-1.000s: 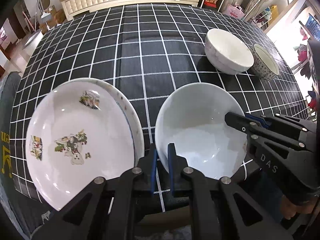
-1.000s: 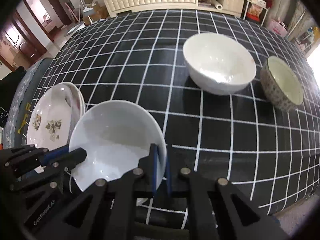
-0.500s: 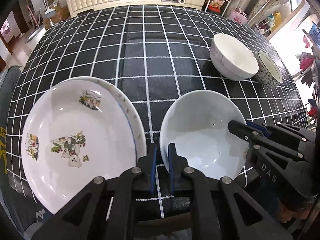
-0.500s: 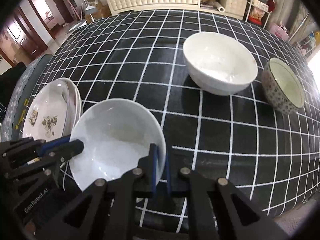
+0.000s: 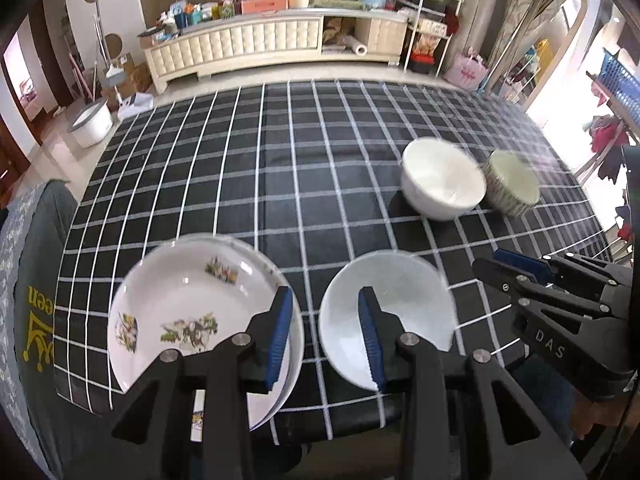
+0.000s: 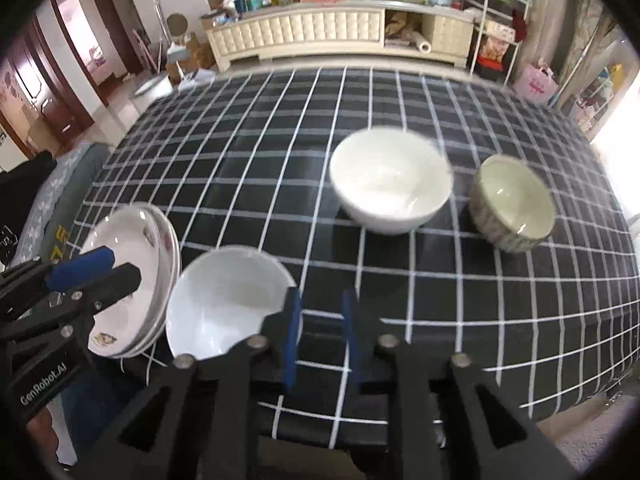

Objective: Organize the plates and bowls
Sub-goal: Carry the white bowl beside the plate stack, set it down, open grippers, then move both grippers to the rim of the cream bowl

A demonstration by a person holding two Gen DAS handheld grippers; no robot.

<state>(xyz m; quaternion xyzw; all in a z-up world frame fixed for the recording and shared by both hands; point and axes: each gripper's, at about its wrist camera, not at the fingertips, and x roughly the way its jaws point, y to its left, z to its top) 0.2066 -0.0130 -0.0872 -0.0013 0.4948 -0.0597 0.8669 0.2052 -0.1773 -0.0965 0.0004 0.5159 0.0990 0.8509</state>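
Above white bowl (image 5: 394, 312), both tongs opening, gripping nothing

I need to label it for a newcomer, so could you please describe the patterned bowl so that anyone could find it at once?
On the black checked tablecloth, look to the far right, where two bowls stand side by side. The patterned bowl is the outer one, to the right of the larger white bowl. It alone has a speckled grey outside and a pale greenish inside; every other bowl is plain white.
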